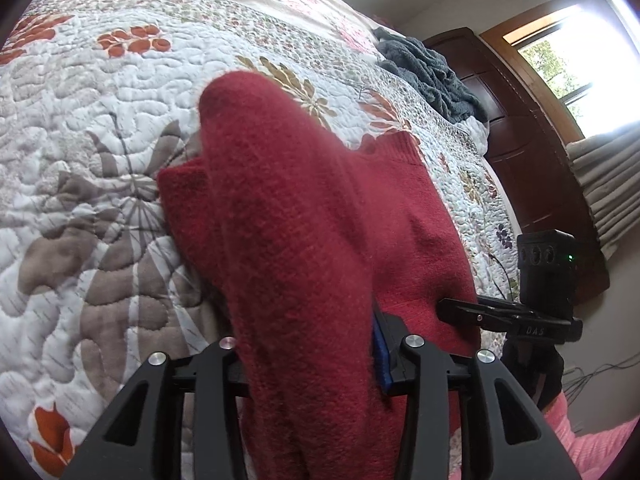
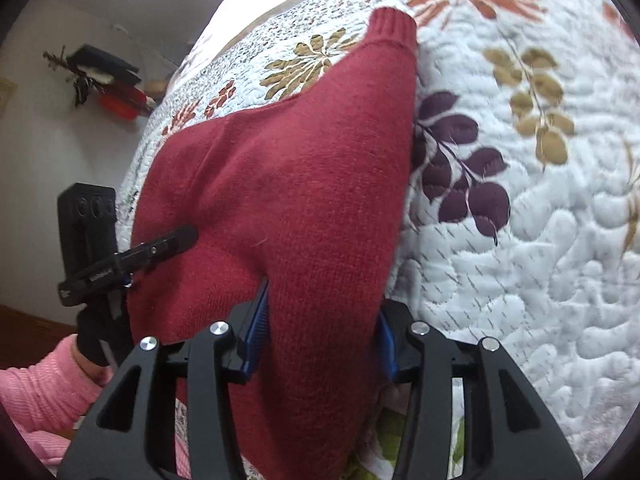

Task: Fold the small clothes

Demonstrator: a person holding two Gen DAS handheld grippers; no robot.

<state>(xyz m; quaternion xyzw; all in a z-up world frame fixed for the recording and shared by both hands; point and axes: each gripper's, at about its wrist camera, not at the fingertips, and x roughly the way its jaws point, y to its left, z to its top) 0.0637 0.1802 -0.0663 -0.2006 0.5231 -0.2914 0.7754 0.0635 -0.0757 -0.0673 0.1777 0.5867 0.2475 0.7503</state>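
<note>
1. On the floral quilt [image 1: 100, 128], a red knit sweater [image 1: 304, 216] lies partly doubled over, fold under way, not finished
2. Left gripper [image 1: 316, 356] and right gripper [image 2: 320, 340] each clamp a bunch of the sweater near the quilt's edge
3. Fuzzy wool, ribbed cuff [image 2: 394, 20] outstretched

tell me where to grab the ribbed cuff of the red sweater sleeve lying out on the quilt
Grip the ribbed cuff across its flat end, coming from above the quilt on its open right side. The red sweater sleeve tapers to that cuff, which lies flat at the far tip with bare quilt beside it. Both the left gripper and right gripper are clamped on knit.
</note>
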